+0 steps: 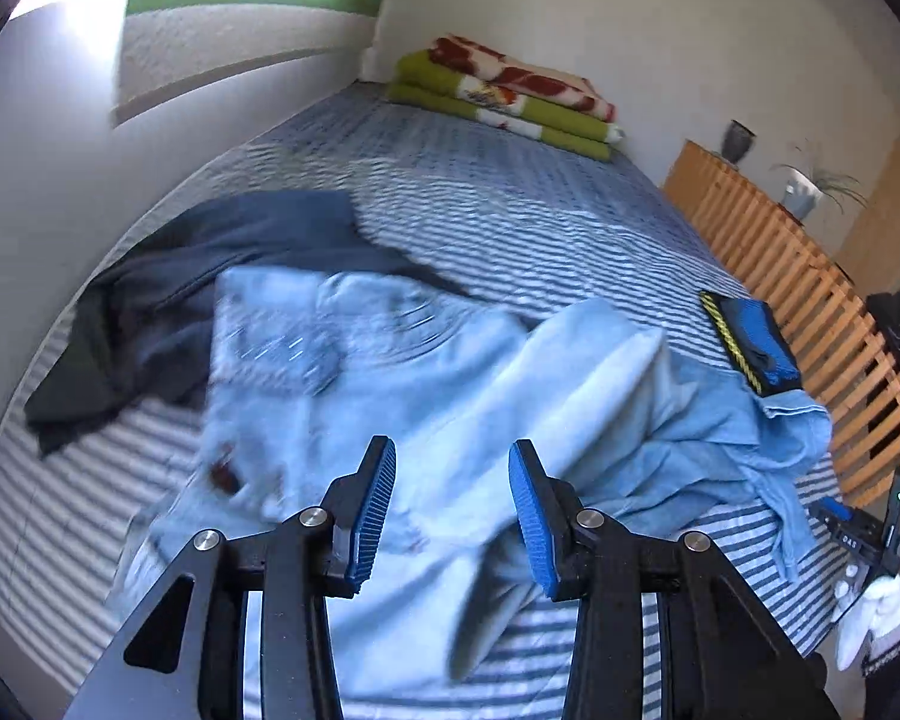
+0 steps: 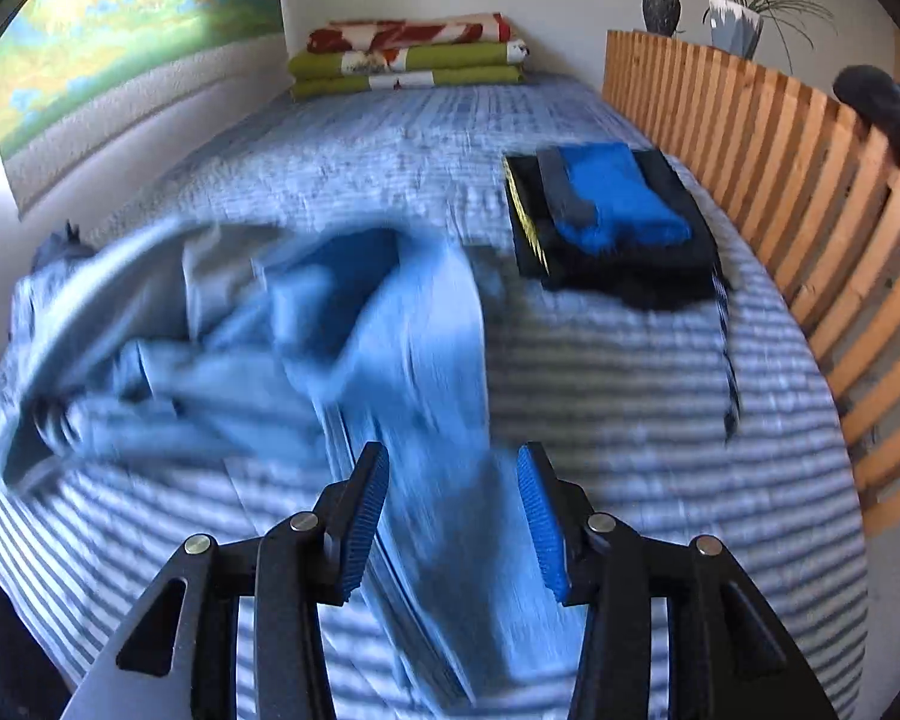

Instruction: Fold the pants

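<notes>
Light blue jeans [image 1: 390, 372] lie crumpled and blurred on the striped bedspread [image 1: 510, 216], one leg turned over itself. My left gripper [image 1: 452, 504] hangs just above them near the waist, open, its blue pads apart with only cloth showing behind the gap. In the right wrist view the jeans [image 2: 390, 348] stretch from the left toward me, a leg running down under my right gripper [image 2: 453, 516]. It is open too, and no cloth is pinched between its pads. At the right edge of the left wrist view the other gripper [image 1: 864, 540] and a white-gloved hand [image 1: 870, 618] show.
A dark grey garment [image 1: 210, 276] lies left of the jeans. A folded black and blue stack [image 2: 606, 222] sits near the wooden slatted rail [image 2: 780, 180]. Folded green and red blankets [image 2: 408, 54] rest at the far end by the wall. Two pots [image 2: 732, 24] stand behind the rail.
</notes>
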Demonstrator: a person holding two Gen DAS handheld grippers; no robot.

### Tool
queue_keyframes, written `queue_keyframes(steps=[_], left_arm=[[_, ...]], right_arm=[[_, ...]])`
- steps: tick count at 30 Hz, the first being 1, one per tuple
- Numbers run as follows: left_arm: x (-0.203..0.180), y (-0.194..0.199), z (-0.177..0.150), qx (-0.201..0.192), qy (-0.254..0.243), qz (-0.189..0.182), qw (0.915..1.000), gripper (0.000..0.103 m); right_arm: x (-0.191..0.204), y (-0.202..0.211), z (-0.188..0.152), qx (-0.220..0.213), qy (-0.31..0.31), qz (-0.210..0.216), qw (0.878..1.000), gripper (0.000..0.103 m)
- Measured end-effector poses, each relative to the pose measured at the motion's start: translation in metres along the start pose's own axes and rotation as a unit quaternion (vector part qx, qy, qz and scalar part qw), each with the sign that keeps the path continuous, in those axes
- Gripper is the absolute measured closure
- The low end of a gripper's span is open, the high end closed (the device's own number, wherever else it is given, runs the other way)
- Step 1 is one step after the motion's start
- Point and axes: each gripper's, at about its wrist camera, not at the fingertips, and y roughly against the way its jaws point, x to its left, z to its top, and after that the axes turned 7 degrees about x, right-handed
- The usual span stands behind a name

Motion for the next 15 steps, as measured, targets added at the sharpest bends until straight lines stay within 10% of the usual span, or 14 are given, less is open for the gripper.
queue_keyframes(steps=[6,15], left_arm=[[0.081,-0.007,-0.098,0.061,0.152,-0.038,0.9859,0.058],[0.023,-0.080,-0.129,0.105,0.158,-0.083,0.9784,0.050]], right_arm=[[-0.013,-0.010,-0.053,0.022,-0.025,-0.013,0.999,0.062],[0.006,-0.012,-0.069,0.046,0.023,0.016,0.999,0.048]])
